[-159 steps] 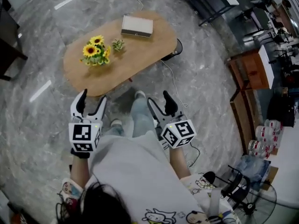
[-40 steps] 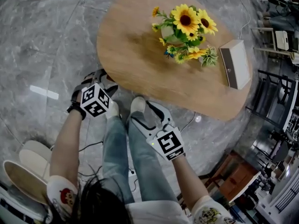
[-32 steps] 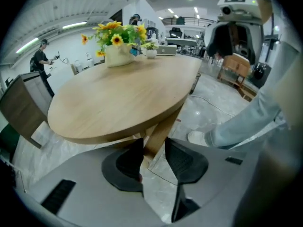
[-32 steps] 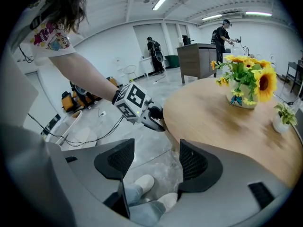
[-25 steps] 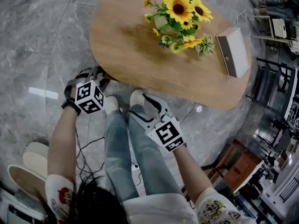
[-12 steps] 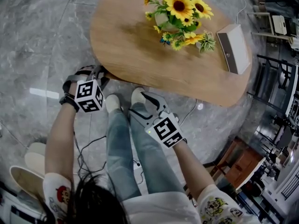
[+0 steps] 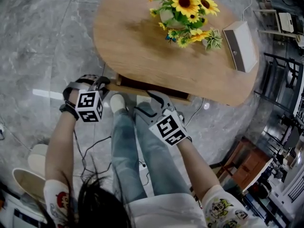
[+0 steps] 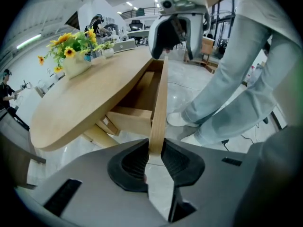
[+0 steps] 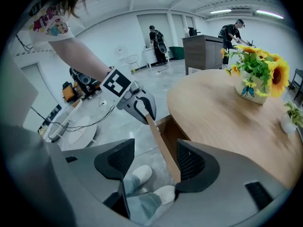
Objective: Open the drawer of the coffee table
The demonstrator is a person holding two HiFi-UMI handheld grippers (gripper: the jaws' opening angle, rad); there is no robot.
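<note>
- The drawer (image 7: 142, 85) stood partly out from under the near edge of the surface (image 7: 137, 37), its dark inside showing as a narrow strip below that edge
- My left gripper (image 8: 155, 156) was closing on one end of the drawer front (image 8: 158, 103); the thin wooden panel stood upright between the pads, which met both its faces
- My right gripper (image 9: 155, 162) was unclenched at the other end of that panel: the wood lay close by one pad while the other pad stood well clear, so I judged it no real hold yet
- To do the pull well, I reckoned the right gripper should clamp first, so that both ends came away from the surface together; drawn by the left end alone, the drawer would likely skew and bind
- I judged the pull should run straight out from under the surface and level, with no lift or twist, since the panel was thin and held only near its ends
- My own legs (image 7: 142, 141) and shoes (image 7: 118, 101) stood just in front of the surface, right in the drawer's way, so I would need to step back as it came
- The sunflowers (image 7: 183, 8) and the box (image 7: 241, 39) rested on top of the surface; a slow, even pull seemed wise, to keep from shaking them
</note>
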